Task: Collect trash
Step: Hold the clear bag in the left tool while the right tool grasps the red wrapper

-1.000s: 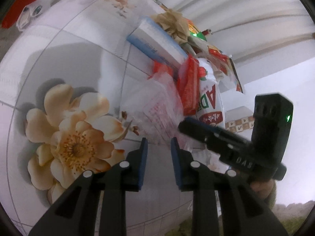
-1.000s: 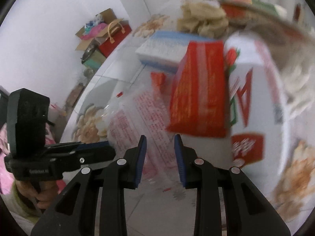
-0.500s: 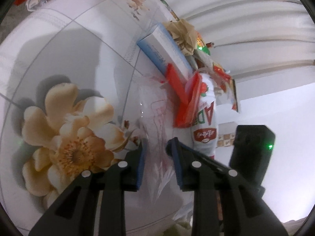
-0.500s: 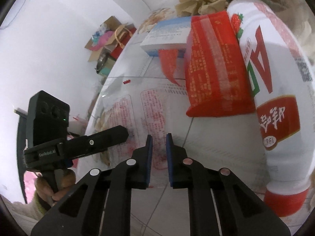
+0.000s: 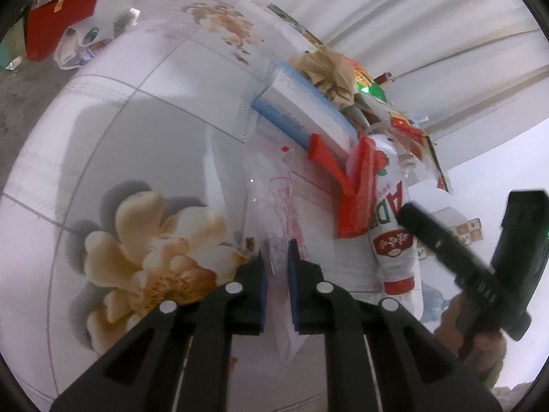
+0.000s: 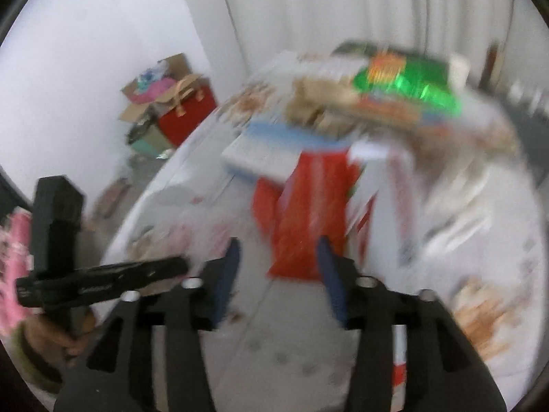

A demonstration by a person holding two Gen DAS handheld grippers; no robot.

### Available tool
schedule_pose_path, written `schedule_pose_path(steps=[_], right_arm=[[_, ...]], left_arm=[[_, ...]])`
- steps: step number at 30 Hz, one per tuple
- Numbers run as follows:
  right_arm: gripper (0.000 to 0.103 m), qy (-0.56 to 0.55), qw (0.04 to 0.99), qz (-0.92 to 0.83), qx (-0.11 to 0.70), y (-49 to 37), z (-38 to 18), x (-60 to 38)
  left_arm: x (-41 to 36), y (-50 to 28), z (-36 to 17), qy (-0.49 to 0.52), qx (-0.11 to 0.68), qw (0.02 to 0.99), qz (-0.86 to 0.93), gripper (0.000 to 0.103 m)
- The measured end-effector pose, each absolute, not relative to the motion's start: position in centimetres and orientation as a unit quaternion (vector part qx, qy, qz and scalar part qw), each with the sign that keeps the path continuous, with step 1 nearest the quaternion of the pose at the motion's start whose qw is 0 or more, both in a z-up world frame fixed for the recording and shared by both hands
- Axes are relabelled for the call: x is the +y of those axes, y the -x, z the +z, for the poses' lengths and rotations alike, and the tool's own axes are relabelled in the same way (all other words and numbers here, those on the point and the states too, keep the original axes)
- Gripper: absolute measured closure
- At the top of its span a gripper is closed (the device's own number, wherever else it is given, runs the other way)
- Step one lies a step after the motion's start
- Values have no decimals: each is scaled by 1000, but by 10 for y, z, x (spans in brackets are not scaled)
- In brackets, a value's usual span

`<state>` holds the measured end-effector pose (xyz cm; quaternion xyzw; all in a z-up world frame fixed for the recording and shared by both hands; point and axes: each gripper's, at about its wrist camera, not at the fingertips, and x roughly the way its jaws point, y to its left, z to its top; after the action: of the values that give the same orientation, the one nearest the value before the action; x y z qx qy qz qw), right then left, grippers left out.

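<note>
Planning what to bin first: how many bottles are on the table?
1: a white bottle with a red cap, lying beside the red packet. More may hide in the pile behind.

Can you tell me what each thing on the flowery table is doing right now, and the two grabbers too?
Left gripper: jaws shut on the clear plastic bag.
Right gripper: jaws opening, nothing between them.
Clear plastic bag: crumpled, one edge pinched.
Milk bottle: lying on its side, red cap on.
Red packet: open, lying against the bottle.
Blue and white box: lying flat, closed.
Brown paper: crumpled up.
</note>
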<state>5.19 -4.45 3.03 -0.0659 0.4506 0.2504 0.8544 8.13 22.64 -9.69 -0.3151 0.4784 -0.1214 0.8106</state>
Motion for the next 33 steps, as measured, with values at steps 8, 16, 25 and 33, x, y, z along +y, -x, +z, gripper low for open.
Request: schedule_pose_path(steps=[8,16,25,33], right_arm=[[47,111,836,236,482,-66,-8,-20],[47,145,828,248,482,-54,-16,1],[58,240,822,204,474,-64,-29,27],[86,213,805,251,494,-56,-28,28]], left_arm=[[239,-74,-98,318,472,815,-109,93],[245,-71,-97,321,467,818,-101,93],[248,-65,-99,328,461,818,-104,93],[254,-62,-99,335,456,818,-99,93]])
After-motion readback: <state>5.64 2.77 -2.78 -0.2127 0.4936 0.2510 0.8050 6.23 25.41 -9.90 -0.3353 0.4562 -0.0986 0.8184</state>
